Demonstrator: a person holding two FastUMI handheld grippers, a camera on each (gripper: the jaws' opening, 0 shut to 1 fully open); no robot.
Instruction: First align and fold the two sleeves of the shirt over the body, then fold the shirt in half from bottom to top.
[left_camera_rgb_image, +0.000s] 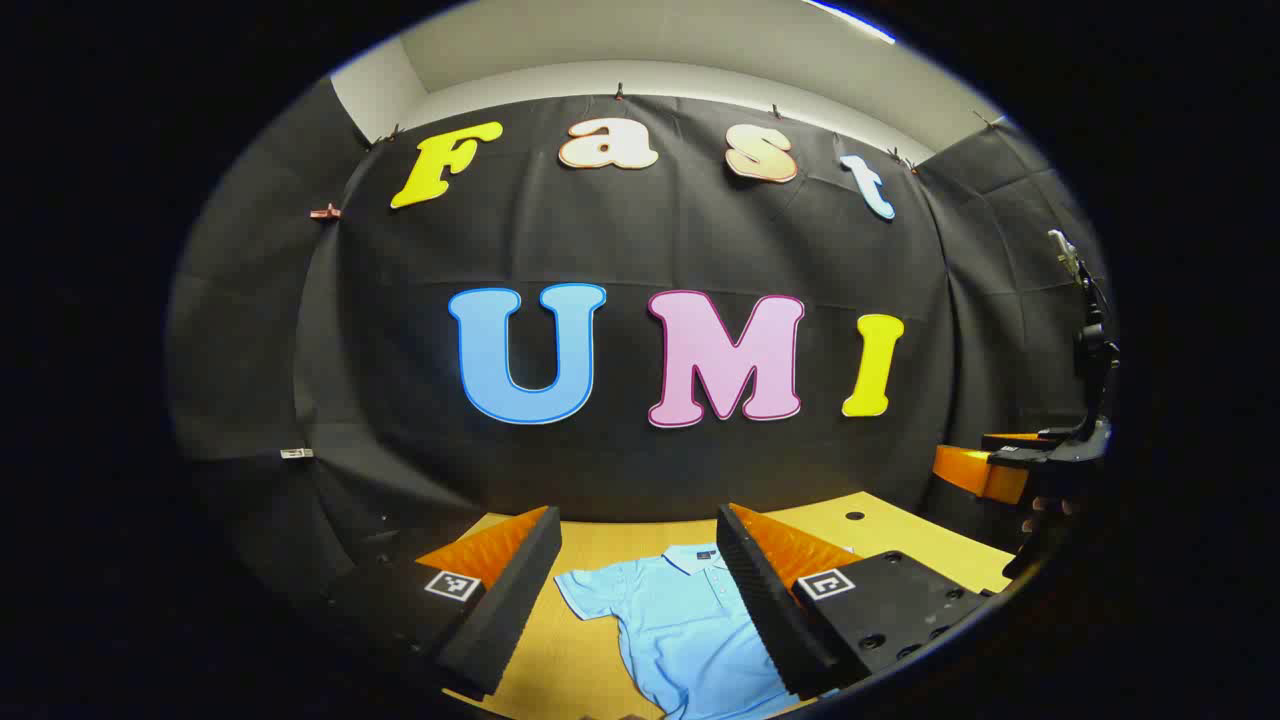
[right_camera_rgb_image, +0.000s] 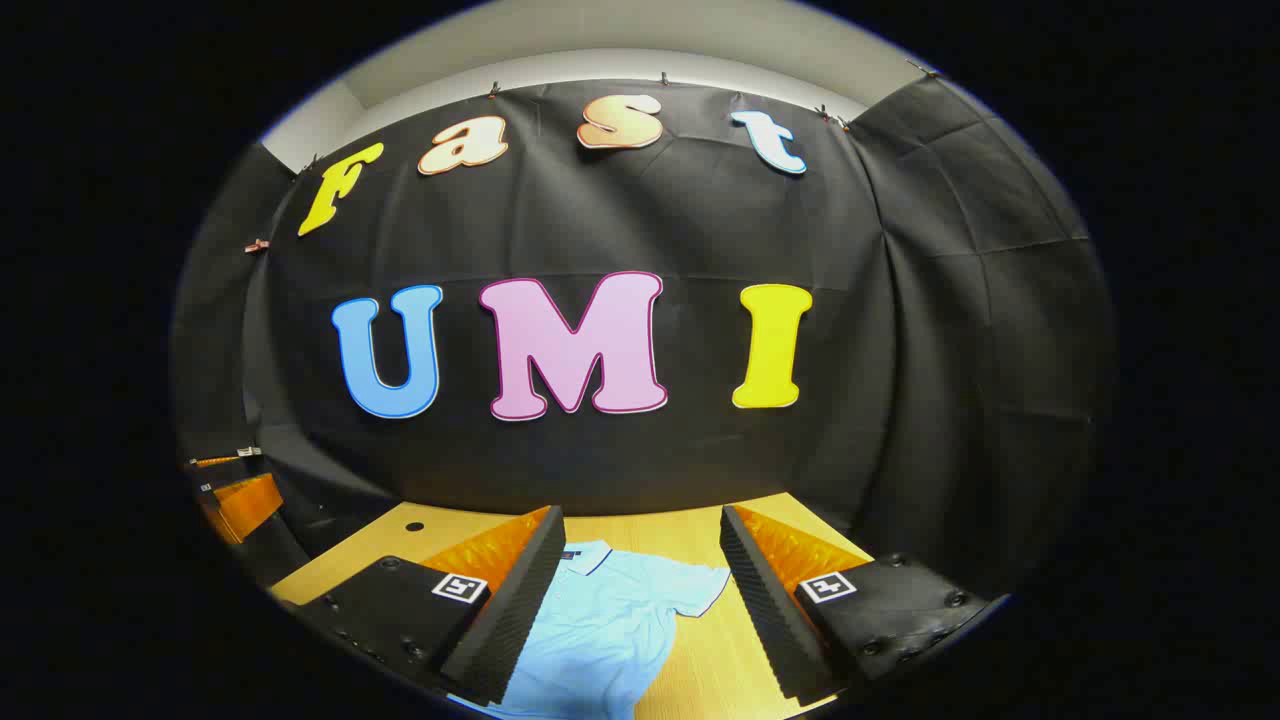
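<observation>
A light blue polo shirt (left_camera_rgb_image: 680, 625) lies flat on the wooden table (left_camera_rgb_image: 900, 535), collar toward the far wall and both short sleeves spread out. In the left gripper view my left gripper (left_camera_rgb_image: 637, 520) hovers open above the shirt's collar and left sleeve, with nothing between its fingers. In the right gripper view the shirt (right_camera_rgb_image: 610, 620) lies below my right gripper (right_camera_rgb_image: 641, 520), which is also open and empty above the right sleeve. Neither gripper touches the cloth. The shirt's hem is hidden below each view's lower edge.
The right gripper (left_camera_rgb_image: 975, 455) and the hand holding it appear at the far right of the left gripper view. The left gripper (right_camera_rgb_image: 235, 482) shows at the left edge of the right gripper view. The table (right_camera_rgb_image: 400, 550) has a small round hole (right_camera_rgb_image: 414, 526) near its back edge.
</observation>
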